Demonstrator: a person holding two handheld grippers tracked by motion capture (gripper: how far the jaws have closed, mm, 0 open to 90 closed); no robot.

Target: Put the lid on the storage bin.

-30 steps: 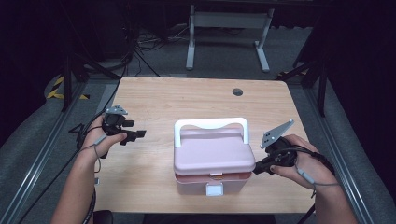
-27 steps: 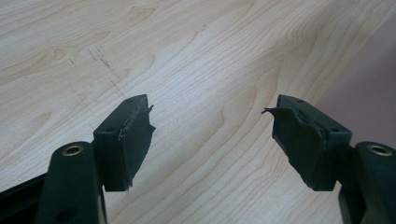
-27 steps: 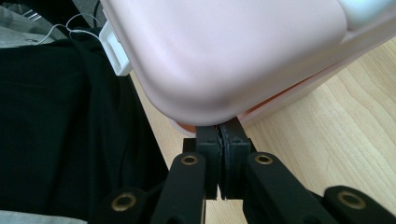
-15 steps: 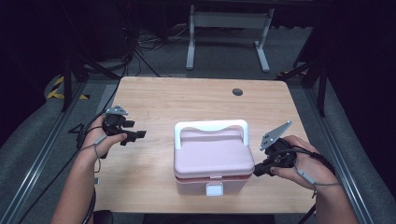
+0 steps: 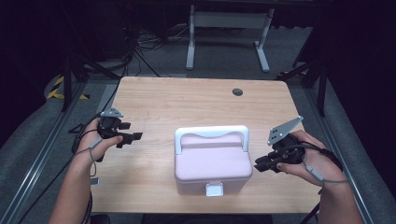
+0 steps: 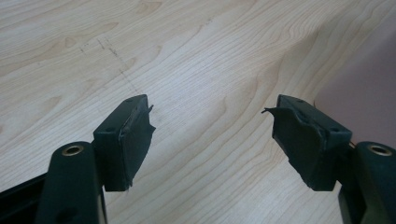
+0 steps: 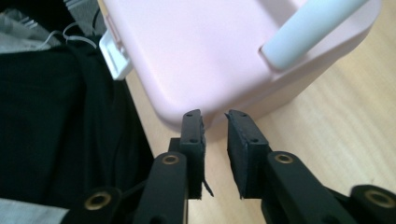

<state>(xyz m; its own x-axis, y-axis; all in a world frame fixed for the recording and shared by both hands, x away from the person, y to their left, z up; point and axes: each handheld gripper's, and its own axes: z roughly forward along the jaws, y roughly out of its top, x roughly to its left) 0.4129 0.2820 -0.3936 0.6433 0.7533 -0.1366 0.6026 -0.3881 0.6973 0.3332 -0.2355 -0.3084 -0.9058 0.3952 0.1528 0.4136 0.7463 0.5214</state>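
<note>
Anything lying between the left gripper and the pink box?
No: the high view shows bare wood between the left gripper and the pink box; the left gripper view shows bare table too.

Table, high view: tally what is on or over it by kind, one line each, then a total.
Pink box with white handle and latch: 1
Grippers, left gripper and right gripper: 2
Round dark spot in the table top: 1
Total: 4
</note>
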